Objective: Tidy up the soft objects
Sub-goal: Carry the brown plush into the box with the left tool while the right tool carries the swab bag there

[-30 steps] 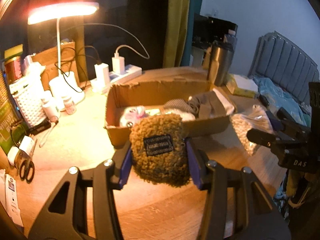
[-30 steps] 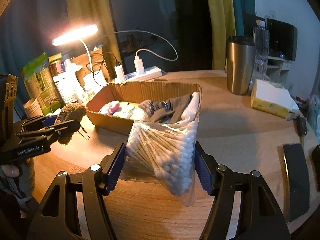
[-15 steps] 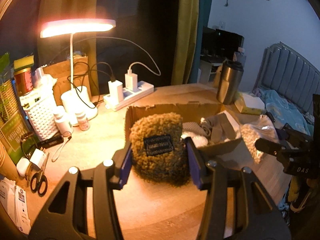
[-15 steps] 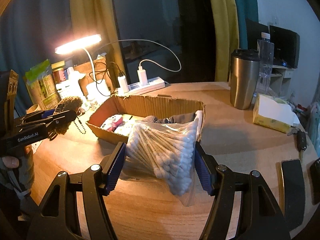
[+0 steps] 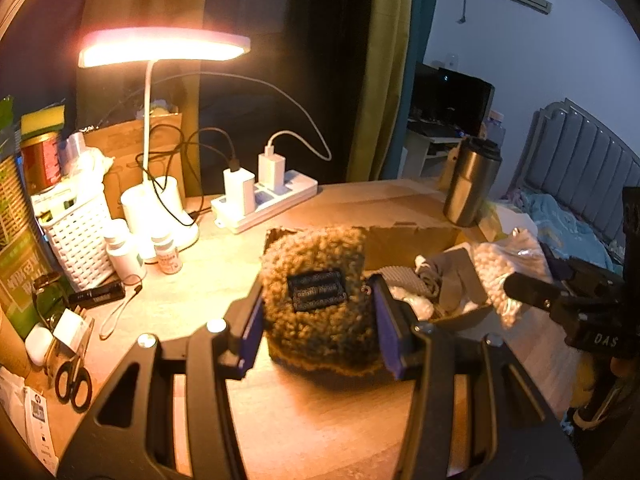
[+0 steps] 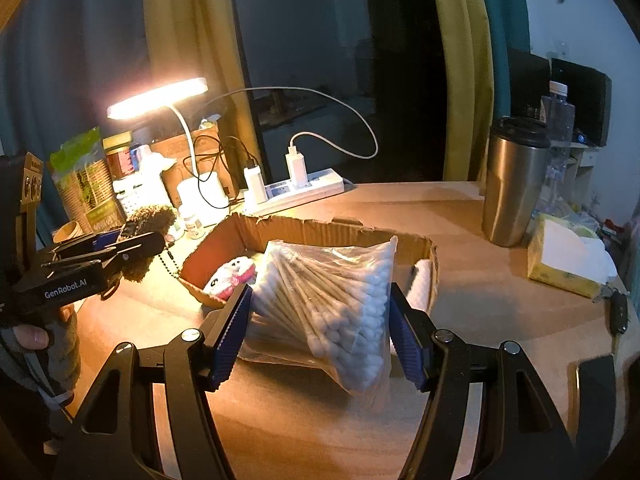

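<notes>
My left gripper (image 5: 318, 320) is shut on a fuzzy brown pouch (image 5: 320, 300) with a dark label, held above the table in front of the cardboard box (image 5: 412, 240). It also shows in the right wrist view (image 6: 148, 216), left of the box (image 6: 304, 230). My right gripper (image 6: 320, 320) is shut on a clear bag of cotton swabs (image 6: 332, 292), held over the box's near edge. The bag also shows in the left wrist view (image 5: 496, 268). The box holds grey and white cloth (image 5: 444, 276) and a pink-white plush (image 6: 234, 274).
A lit desk lamp (image 5: 160, 46), power strip with chargers (image 5: 264, 200), white basket (image 5: 80, 236), small bottles (image 5: 168, 254) and scissors (image 5: 74, 384) crowd the left. A steel tumbler (image 6: 512, 184), tissue pack (image 6: 568, 260) and car key (image 6: 618, 312) stand right.
Both grippers have risen with their loads. The left gripper swung left and up, away from the box. The right gripper moved the swab bag forward, over the box's near edge.
</notes>
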Demonstrator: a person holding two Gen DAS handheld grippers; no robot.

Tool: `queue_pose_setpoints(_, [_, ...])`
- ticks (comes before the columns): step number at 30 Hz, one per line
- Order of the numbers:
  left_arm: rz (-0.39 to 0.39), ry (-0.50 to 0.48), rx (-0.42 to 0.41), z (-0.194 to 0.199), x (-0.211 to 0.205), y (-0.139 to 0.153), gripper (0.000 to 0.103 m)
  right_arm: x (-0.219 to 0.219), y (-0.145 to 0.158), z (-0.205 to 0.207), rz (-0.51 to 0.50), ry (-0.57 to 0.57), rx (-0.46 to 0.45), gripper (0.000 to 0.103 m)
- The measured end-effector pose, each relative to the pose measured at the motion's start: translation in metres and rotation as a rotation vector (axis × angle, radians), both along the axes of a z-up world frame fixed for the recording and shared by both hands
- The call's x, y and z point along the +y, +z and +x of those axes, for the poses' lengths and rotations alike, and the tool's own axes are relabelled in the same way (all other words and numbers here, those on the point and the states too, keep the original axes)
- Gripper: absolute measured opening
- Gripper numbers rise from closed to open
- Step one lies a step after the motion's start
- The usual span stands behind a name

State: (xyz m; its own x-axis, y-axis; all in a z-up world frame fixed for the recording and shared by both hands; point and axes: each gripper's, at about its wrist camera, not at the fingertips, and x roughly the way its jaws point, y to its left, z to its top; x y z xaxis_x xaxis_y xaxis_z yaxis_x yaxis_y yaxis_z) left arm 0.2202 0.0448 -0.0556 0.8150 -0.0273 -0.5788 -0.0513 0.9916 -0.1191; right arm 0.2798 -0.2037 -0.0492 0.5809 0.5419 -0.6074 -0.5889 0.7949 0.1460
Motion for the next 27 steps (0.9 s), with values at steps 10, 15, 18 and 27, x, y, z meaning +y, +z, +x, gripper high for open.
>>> queue_pose_setpoints(10, [-0.014, -0.013, -0.001, 0.023, 0.008, -0.004, 0.050, 0.020, -0.002, 0.024, -0.003, 0.013, 0.004, 0.069])
queue_pose_setpoints(15, [0.021, -0.003, -0.003, 0.034, 0.009, -0.009, 0.050, 0.032, -0.006, 0.037, -0.017, 0.025, 0.015, 0.069])
queue_pose_setpoints(18, [0.006, -0.008, 0.002, 0.042, 0.012, -0.014, 0.050, 0.040, -0.007, 0.045, -0.027, 0.037, 0.019, 0.069])
queue_pose_setpoints(27, [-0.064, -0.027, 0.057, 0.064, 0.026, -0.036, 0.050, 0.066, -0.018, 0.064, -0.051, 0.072, 0.035, 0.069])
